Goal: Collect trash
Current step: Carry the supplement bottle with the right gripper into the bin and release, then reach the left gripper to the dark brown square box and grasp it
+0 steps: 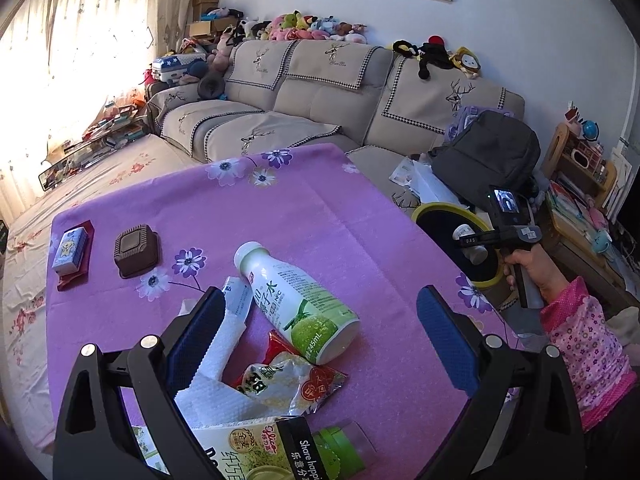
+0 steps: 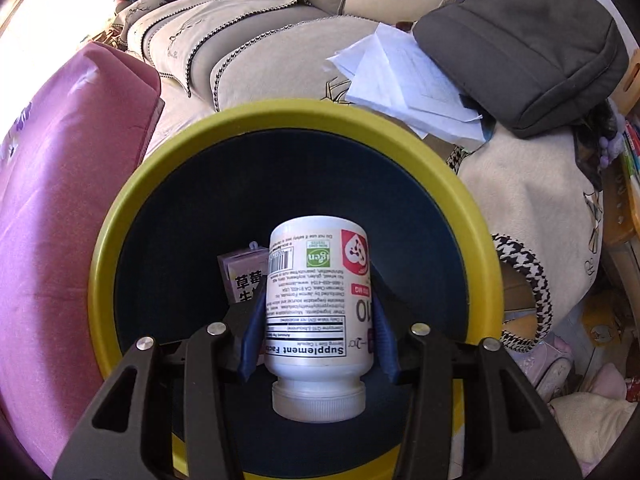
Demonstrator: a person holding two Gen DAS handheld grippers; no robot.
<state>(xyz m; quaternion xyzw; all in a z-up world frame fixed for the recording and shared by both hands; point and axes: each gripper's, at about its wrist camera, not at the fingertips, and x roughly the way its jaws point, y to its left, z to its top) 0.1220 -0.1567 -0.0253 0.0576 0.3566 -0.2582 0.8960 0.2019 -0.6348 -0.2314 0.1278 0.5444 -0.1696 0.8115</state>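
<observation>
Bin below; fingers clamp bottle.

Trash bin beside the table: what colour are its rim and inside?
The trash bin has a yellow rim and a dark navy inside, clearest in the right wrist view.

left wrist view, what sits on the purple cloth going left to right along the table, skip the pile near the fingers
small blue and white box on a red mat → brown square container → white and green drink bottle lying on its side. Past the table's right edge comes the yellow-rimmed bin.
</observation>
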